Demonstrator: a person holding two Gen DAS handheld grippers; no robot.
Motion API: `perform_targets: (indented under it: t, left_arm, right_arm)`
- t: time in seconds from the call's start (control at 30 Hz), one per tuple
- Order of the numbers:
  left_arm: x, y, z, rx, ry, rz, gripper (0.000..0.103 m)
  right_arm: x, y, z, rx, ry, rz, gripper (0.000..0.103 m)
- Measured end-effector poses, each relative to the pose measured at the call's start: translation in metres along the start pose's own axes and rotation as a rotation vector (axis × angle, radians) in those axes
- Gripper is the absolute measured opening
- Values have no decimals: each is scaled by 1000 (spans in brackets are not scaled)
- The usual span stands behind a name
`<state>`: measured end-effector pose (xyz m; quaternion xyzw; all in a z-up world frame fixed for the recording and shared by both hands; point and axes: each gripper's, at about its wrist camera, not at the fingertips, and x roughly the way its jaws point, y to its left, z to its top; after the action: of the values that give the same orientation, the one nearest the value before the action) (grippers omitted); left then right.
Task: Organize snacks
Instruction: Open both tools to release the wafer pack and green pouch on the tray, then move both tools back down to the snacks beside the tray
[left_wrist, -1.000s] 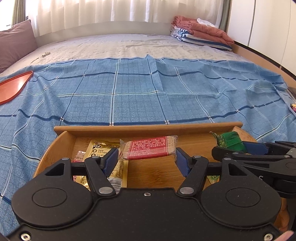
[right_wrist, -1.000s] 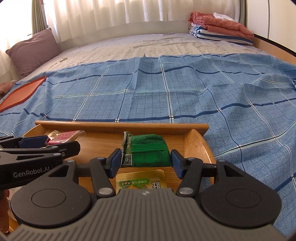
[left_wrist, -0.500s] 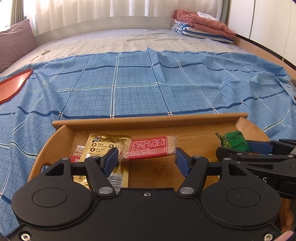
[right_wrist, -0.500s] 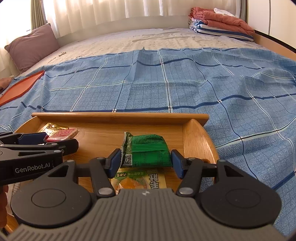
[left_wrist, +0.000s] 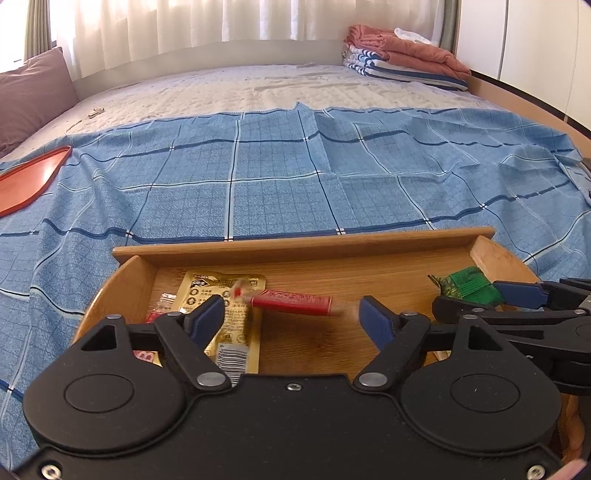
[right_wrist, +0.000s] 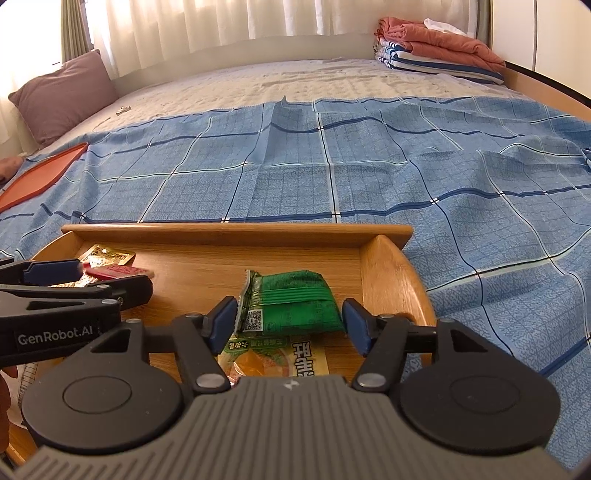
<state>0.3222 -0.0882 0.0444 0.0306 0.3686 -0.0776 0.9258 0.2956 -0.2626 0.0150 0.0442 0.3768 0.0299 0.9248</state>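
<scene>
A wooden tray (left_wrist: 303, 243) lies on the blue checked bedspread. My left gripper (left_wrist: 293, 319) is open over it. The red snack bar (left_wrist: 291, 301) is blurred, free of the pads, dropping beside a gold packet (left_wrist: 221, 306). My right gripper (right_wrist: 290, 323) is shut on the green snack packet (right_wrist: 291, 301), held low over the tray's (right_wrist: 236, 232) right part above an orange-and-green packet (right_wrist: 273, 356). The red bar (right_wrist: 118, 272) and the left gripper (right_wrist: 55, 280) show at the left in the right wrist view. The right gripper's fingers (left_wrist: 517, 291) and the green packet (left_wrist: 469, 286) show at right in the left wrist view.
A red-orange tray (left_wrist: 29, 177) lies on the bedspread at far left. Folded blankets (left_wrist: 402, 55) are stacked at the back right of the bed. A mauve pillow (right_wrist: 62, 96) rests at the back left. More small packets (left_wrist: 162, 306) lie in the tray's left end.
My left gripper has opened and let go of the red snack bar, which tips and falls toward the tray floor. Both grippers sit lower over the tray. The right still grips the green packet.
</scene>
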Motion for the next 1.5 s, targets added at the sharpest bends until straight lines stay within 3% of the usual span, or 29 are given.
perform_targets:
  t: [0.4,0.67,0.97,1.23,1.5]
  left_arm:
    - [-68,7,-25,9,-75,-57,92]
    - [-128,18,-70,57,-121,-79,94]
    - [-183,39,-126,40,-189,-54,96]
    - [-199,55,-161,17,-203,12,97]
    - [-197,63,-187,4,-168,44,97]
  right_arm:
    - [-52,5,-14,-67,-78,53,82]
    - [-99,19,-47,-154,-124,110,88]
    - [-146,42,-94,-217,-193,149,91]
    - [-165,54,-141,-209,-234,140,92]
    - [-178,69,-176,-295,-238,136,95]
